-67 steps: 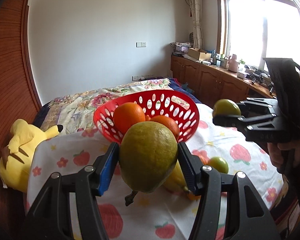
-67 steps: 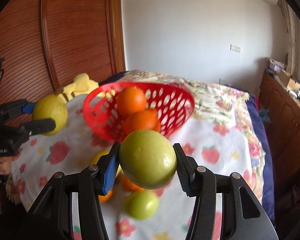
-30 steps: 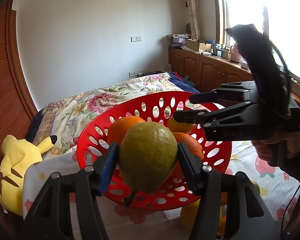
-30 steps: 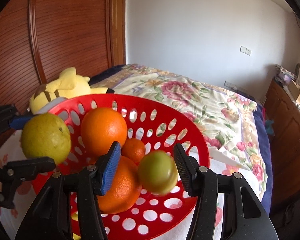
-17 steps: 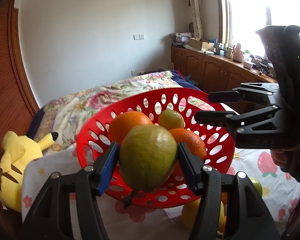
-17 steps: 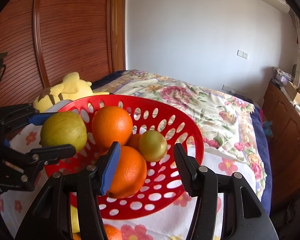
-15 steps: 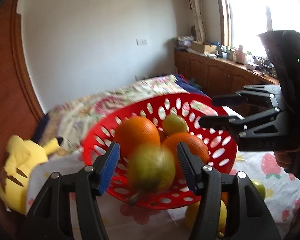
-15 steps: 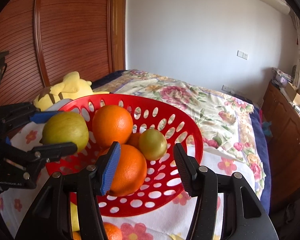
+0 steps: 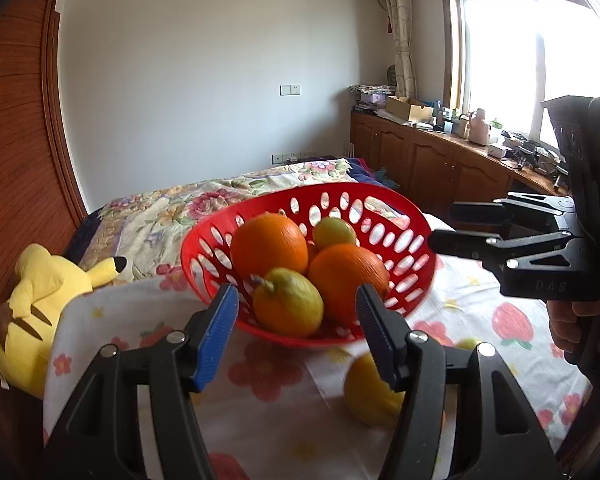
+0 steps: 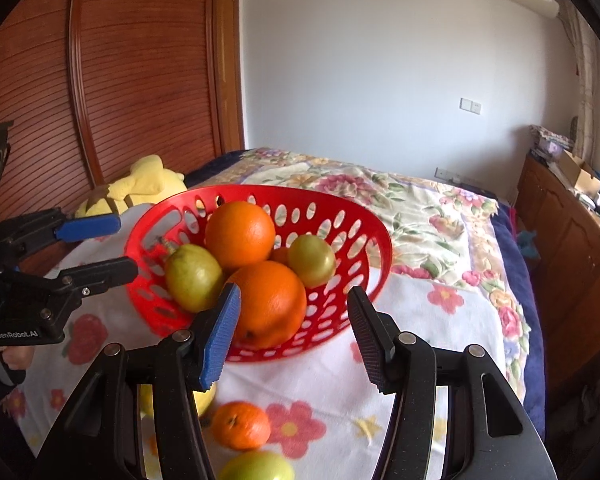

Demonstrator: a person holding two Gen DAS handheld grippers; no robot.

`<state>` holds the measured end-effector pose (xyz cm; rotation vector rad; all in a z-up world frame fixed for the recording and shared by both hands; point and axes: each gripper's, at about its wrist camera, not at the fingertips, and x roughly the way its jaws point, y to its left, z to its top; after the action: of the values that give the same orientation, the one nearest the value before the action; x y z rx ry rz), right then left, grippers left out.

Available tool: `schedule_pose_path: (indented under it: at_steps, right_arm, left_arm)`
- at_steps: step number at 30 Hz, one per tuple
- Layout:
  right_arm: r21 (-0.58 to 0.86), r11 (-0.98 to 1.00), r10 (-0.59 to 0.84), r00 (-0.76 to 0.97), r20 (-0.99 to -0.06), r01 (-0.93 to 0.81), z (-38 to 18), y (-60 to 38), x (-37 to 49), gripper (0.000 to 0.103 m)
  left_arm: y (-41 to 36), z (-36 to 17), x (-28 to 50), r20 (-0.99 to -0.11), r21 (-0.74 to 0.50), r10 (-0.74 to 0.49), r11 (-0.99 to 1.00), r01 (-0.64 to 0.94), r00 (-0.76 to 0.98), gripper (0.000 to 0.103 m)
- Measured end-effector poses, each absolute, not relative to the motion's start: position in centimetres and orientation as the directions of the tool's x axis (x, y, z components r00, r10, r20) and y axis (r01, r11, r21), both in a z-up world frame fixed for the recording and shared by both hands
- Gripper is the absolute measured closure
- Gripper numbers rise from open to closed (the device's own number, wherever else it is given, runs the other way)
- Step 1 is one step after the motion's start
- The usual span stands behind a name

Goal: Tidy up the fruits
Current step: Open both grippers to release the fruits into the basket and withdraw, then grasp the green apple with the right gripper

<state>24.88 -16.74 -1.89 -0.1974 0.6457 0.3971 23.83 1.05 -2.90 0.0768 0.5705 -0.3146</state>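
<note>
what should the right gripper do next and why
Probably lower the right gripper, which is open and holding nothing, toward the small orange on the cloth just below it. That fruit lies outside the red basket, along with a green fruit beside it.

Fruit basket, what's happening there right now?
Both grippers, left and right, open, empty. Basket holds five fruits. Small orange loose on cloth.
</note>
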Motion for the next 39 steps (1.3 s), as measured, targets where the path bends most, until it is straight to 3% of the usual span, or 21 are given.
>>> schedule_pose_path:
  at_steps: [17, 39]
  right_arm:
    - [-0.076, 0.928, 0.248, 0.754, -0.608, -0.366, -1.9, -16.9, 17.8, 0.046]
    - [-0.011, 0.948, 0.218, 0.671, -0.708, -0.319, -7.8, -18.8, 16.6, 0.046]
  left_arm:
    - [0.7, -3.6, 16.3, -0.547, -0.025, -0.285, 0.945, 0.325, 0.787, 0.038]
    - [-0.8, -8.0, 13.9, -0.600, -0.071, -0.309, 0.940, 0.335, 0.738, 0.035]
